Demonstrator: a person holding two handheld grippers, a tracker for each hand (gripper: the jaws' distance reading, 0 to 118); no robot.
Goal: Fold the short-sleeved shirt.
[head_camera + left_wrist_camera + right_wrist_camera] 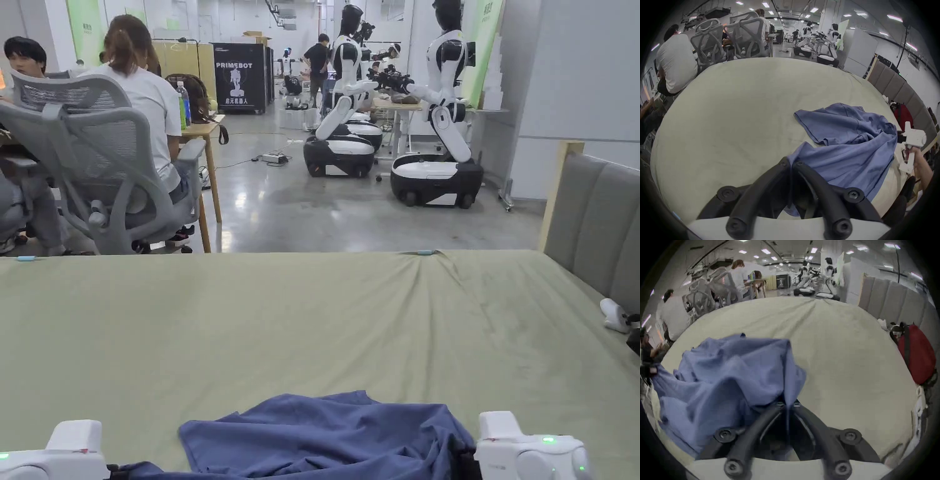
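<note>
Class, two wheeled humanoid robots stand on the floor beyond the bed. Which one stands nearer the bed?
The right-hand robot, beside the white partition. Its base sits lower in the head view, closer to the green sheet, while the left-hand robot stands farther back.

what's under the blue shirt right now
The blue shirt lies rumpled on the green sheet, its near corners pinched in the left tongs and right tongs. Anything beneath its folds is covered.

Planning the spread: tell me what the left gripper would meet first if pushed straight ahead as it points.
The left gripper, shut on the blue shirt, points across bare green sheet; past the pinched cloth, the way looks free to the far edge, though depth is uncertain.
</note>
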